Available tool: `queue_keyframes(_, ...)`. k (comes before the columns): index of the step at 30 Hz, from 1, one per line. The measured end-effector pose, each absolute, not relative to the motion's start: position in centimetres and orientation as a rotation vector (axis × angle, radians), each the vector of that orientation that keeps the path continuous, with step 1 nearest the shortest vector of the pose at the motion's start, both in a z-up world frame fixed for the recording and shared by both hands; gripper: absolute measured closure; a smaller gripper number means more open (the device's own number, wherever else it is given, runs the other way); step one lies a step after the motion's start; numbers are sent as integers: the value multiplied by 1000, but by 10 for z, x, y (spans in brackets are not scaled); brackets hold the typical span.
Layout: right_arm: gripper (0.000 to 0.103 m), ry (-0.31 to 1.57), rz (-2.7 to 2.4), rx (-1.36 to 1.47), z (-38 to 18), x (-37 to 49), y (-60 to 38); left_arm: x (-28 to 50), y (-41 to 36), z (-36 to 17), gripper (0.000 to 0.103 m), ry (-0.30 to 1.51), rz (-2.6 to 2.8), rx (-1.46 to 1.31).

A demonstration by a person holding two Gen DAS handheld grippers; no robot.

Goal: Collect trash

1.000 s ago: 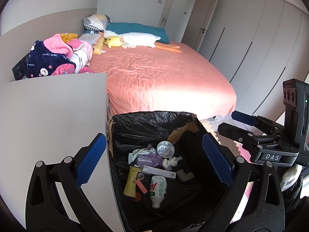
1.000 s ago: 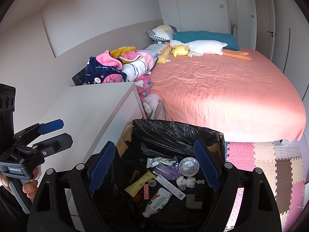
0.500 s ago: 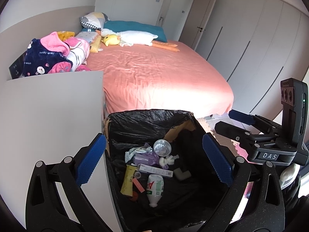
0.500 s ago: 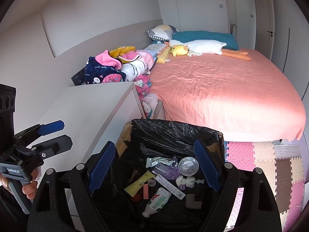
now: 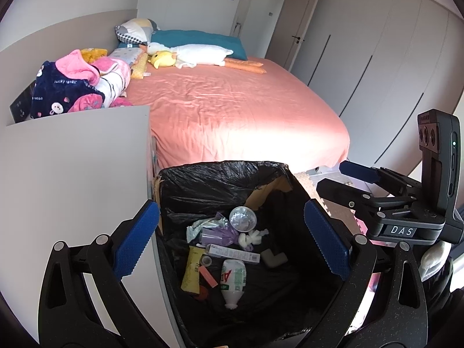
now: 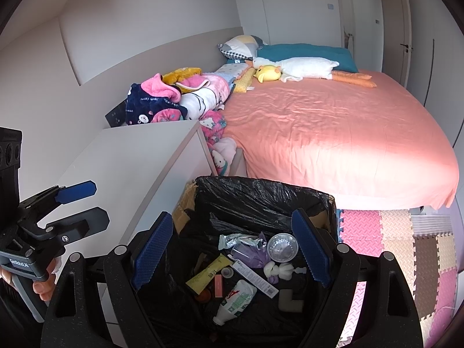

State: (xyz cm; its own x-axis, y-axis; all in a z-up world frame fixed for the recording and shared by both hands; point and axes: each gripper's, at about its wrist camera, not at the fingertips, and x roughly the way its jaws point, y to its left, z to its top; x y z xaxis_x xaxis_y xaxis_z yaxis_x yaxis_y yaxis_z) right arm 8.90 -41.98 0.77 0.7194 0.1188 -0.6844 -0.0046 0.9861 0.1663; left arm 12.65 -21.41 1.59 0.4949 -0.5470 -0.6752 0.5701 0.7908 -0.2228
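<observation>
Everything here is relative to the bin (image 5: 179,179), the box lined with a black bag that sits against the side of the white cabinet (image 5: 72,174) at the foot of the bed (image 5: 232,110). Going left to right: the left gripper (image 5: 232,243) hangs over the bin's cabinet side, fingers spread wide with nothing in them. The trash sits straight below and ahead of both sets of fingers, down at the bottom of the bin: a yellow wrapper (image 5: 192,269), a white bottle (image 5: 233,278) lying with its neck toward the cameras, a long flat box (image 5: 232,251) across it, and a clear cup (image 5: 243,219) farther back. The right gripper (image 6: 232,249) hovers over the bin's other side, equally wide and empty. Neither looks nearer to me. Nothing loose outside the bin, so I'd guess collecting is about done.
</observation>
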Motion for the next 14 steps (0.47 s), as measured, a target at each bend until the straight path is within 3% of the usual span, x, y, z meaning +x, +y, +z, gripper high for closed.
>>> queue_keyframes(14,19,768,64,160,4,89,-422,127,-213,17,7,800,-656,17)
